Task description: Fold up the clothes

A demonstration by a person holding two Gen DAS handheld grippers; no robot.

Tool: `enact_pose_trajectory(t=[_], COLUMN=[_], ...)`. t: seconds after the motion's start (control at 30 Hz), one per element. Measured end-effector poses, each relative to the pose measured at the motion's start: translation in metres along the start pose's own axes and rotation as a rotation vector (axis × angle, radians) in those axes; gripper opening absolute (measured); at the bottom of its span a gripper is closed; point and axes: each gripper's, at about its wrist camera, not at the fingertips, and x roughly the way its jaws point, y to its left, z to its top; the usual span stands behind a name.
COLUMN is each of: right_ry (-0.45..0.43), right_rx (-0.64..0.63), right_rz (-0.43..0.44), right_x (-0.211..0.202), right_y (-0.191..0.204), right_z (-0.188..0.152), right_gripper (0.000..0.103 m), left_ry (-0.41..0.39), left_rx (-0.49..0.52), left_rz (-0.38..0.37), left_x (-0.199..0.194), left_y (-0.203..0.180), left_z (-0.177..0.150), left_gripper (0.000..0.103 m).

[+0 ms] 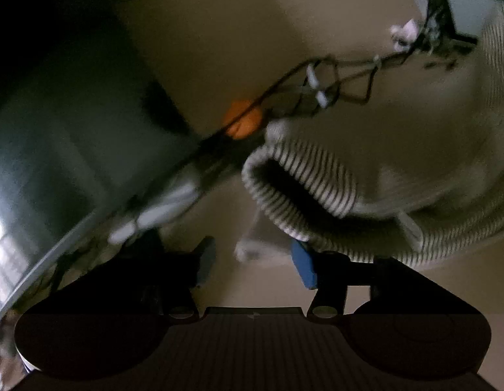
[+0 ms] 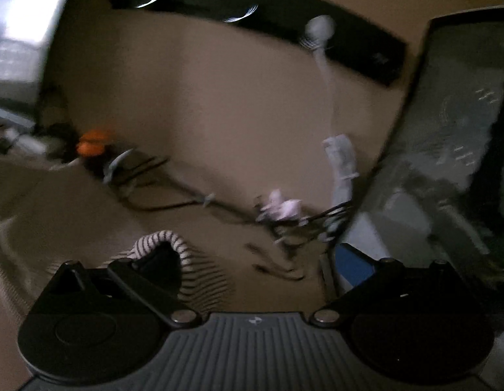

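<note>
Lying rumpled, striped ribbed sweater [image 1: 317, 179], cuff gaping

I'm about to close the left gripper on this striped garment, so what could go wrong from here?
1. The black cables lie loose on the table close behind the striped garment; dragging the cloth may snag them.
2. The left gripper has open pads beside the ribbed cuff, not around it, so it could close on nothing.
</note>
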Motion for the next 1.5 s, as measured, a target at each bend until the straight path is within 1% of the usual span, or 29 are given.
enact_pose_trajectory(t=[0.07, 0.1, 0.2, 0.27, 0.37, 0.4, 0.53, 0.57, 0.63, 0.7, 0.73, 0.77, 0.8, 0.83, 0.87, 0.93, 0.97, 1.03, 1.1, 1.2, 1.3, 1.33, 1.37, 1.4, 1.43, 1.5], right_ry=[0.006, 0.005, 0.022, 0.043, 0.152, 0.173, 0.178, 0.165, 0.105, 0.030, 0.005, -0.008, 0.004, 0.040, 0.069, 0.114, 0.122, 0.110, 0.097, 0.088, 0.091, 0.091, 0.089, 0.086, 0.081, 0.064], right_rx=[-0.048, -0.075, -0.090, -0.078, 0.006, 0.015, -0.030, -0.048, -0.119, -0.251, -0.271, -0.246, -0.162, -0.019, 0.092, 0.246, 0.276, 0.242, 0.215, 0.202, 0.196, 0.192, 0.187, 0.177, 0.156, 0.107], right_rz=[0.033, 0.037, 0.069, 0.102, 0.245, 0.270, 0.269, 0.262, 0.231, 0.207, 0.202, 0.203, 0.214, 0.234, 0.240, 0.225, 0.215, 0.197, 0.194, 0.194, 0.208, 0.218, 0.232, 0.244, 0.253, 0.270], right_x=[0.004, 0.007, 0.019, 0.029, 0.049, 0.053, 0.061, 0.061, 0.053, 0.039, 0.034, 0.032, 0.034, 0.043, 0.052, 0.070, 0.075, 0.078, 0.078, 0.078, 0.077, 0.075, 0.071, 0.067, 0.060, 0.044], right_y=[0.006, 0.010, 0.016, 0.018, 0.016, 0.017, 0.026, 0.028, 0.032, 0.041, 0.042, 0.038, 0.028, 0.013, 0.000, -0.017, -0.021, -0.018, -0.014, -0.014, -0.014, -0.014, -0.015, -0.015, -0.014, -0.012], right_z=[-0.008, -0.011, -0.018, -0.022, -0.027, -0.029, -0.037, -0.037, -0.034, -0.031, -0.027, -0.021, -0.014, -0.008, -0.004, -0.004, -0.004, -0.004, -0.002, -0.001, 0.000, 0.000, 0.000, 0.001, 0.001, -0.001], right_gripper=[0.103, 0.103, 0.103, 0.103, 0.103, 0.103, 0.103, 0.103, 0.103, 0.103, 0.103, 0.103, 0.103, 0.103, 0.103, 0.103, 0.103, 0.103, 0.103, 0.103, 0.103, 0.103, 0.103, 0.103, 0.103, 0.103], left_ry=[-0.026, -0.037, -0.030, -0.004, 0.013, 0.011, 0.001, -0.001, -0.008, -0.019, -0.024, -0.030, -0.042, -0.053, -0.063, -0.070, -0.073, -0.075, -0.077, -0.117, -0.146, -0.146, -0.145, -0.142, -0.140, -0.157], left_rx=[-0.036, -0.053, -0.082, -0.086, -0.071, -0.065, -0.008, 0.009, 0.051, 0.077, 0.090, 0.103, 0.120, 0.137, 0.153, 0.219, 0.254, 0.373, 0.491, 0.638, 0.744, 0.757, 0.769, 0.758, 0.747, 0.687], left_rz=[-0.068, -0.099, -0.110, -0.085, -0.037, -0.034, -0.024, -0.022, -0.016, -0.048, -0.064, -0.079, -0.087, -0.095, -0.092, -0.087, -0.084, -0.062, -0.040, -0.015, 0.015, 0.018, 0.020, 0.014, 0.008, -0.009], left_x=[-0.001, -0.001, -0.008, -0.007, -0.005, -0.007, -0.015, -0.017, -0.015, -0.019, -0.021, -0.023, -0.029, -0.034, -0.038, -0.040, -0.040, -0.034, -0.028, -0.022, -0.009, -0.003, 0.003, 0.007, 0.010, 0.010], left_y=[0.009, 0.013, 0.022, 0.025, 0.027, 0.028, 0.025, 0.024, 0.017, 0.015, 0.014, 0.013, 0.013, 0.014, 0.013, 0.005, 0.001, -0.014, -0.029, -0.051, -0.068, -0.070, -0.072, -0.072, -0.071, -0.067], left_z=[0.009, 0.013, 0.013, 0.011, 0.012, 0.013, 0.017, 0.019, 0.022, 0.027, 0.029, 0.031, 0.032, 0.033, 0.034, 0.035, 0.035, 0.031, 0.026, 0.023, 0.027, 0.029, 0.031, 0.035, 0.039, 0.046], left_gripper=[0.073, 0.073, 0.076, 0.076, 0.075, 0.075, 0.075, 0.075, 0.075, 0.074, 0.074, 0.076, 0.081, 0.084, 0.087, 0.087, 0.087, 0.087, 0.084, 0.083, 0.083, 0.083, 0.077, 0.065, 0.060, 0.046])
